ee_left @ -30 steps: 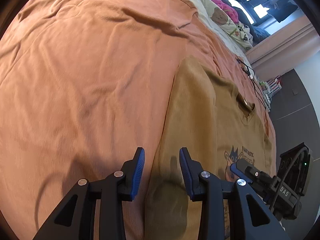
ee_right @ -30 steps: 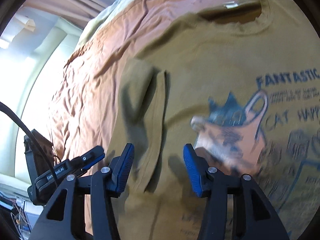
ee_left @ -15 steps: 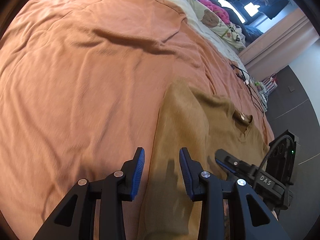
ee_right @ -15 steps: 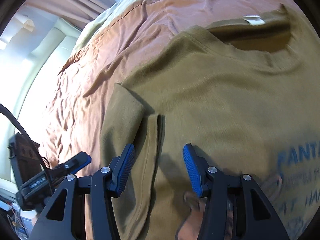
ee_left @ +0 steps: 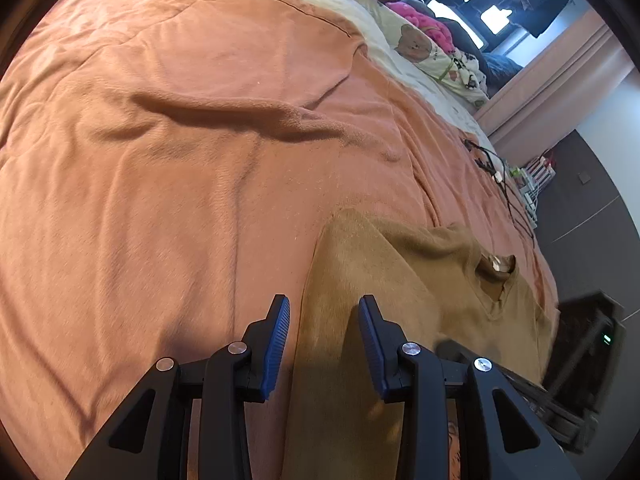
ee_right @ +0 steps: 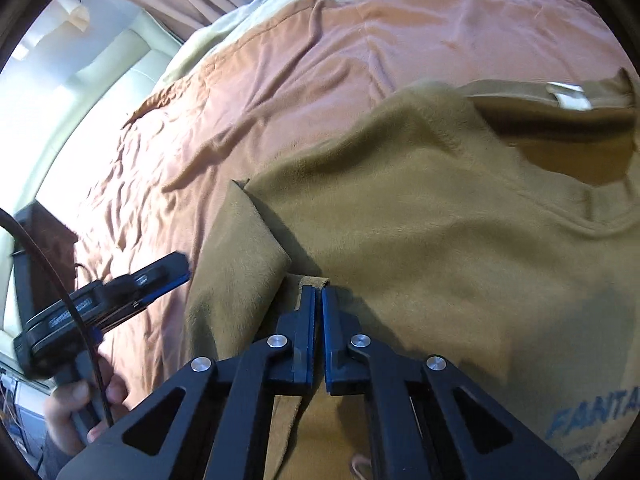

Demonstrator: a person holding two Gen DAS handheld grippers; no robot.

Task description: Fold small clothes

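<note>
A tan T-shirt (ee_right: 420,240) with blue print lies flat on the orange blanket (ee_left: 180,180), its sleeve folded over the body. My right gripper (ee_right: 319,294) is shut on the sleeve's hem edge, which is pinched between the blue pads. In the left wrist view the T-shirt (ee_left: 400,280) has its collar on the right. My left gripper (ee_left: 324,320) hovers open over the shirt's folded side edge, and the cloth lies below the fingers, not gripped. The left gripper (ee_right: 120,292) also shows at the left of the right wrist view, held by a hand (ee_right: 76,404).
A cream sheet (ee_left: 400,40) borders the blanket, with a bear-print cloth (ee_left: 432,52) and a pink item (ee_left: 424,24) on it. Black cables (ee_left: 496,168) lie near the bed's edge. Beyond that is dark floor (ee_left: 592,208). A padded headboard (ee_right: 100,68) stands at the left.
Both grippers travelled up the shirt toward the collar end. The right gripper reached the folded sleeve and shut on its hem. The left gripper stayed open.
</note>
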